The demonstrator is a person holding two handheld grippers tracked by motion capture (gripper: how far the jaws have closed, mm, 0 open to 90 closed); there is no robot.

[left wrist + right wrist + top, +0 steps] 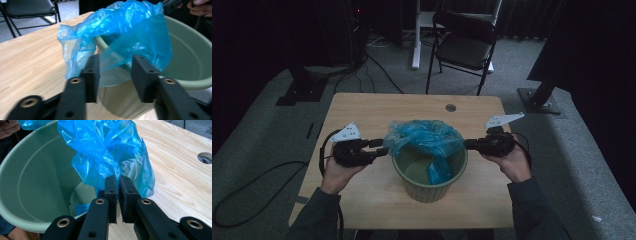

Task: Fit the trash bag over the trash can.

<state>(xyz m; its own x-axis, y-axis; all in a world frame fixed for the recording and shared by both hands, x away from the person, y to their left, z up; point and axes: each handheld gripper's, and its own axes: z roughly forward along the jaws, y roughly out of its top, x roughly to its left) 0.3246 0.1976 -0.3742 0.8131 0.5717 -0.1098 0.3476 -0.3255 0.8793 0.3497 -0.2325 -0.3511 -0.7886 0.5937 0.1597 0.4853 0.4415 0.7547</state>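
Left tongs (382,147), right tongs (468,144): black blocky jaws, brass-ringed screw holes, grey three-cornered top plates, black trailing cables. Dark grey-green sleeves (316,216).

We saw a pale wooden counter (362,112) with a round cable hole (451,107) near its far edge. Beyond it stood a black folding chair (464,45) on grey carpet, beside a white post (416,35). Black cables (377,70) trailed across the floor (257,150).
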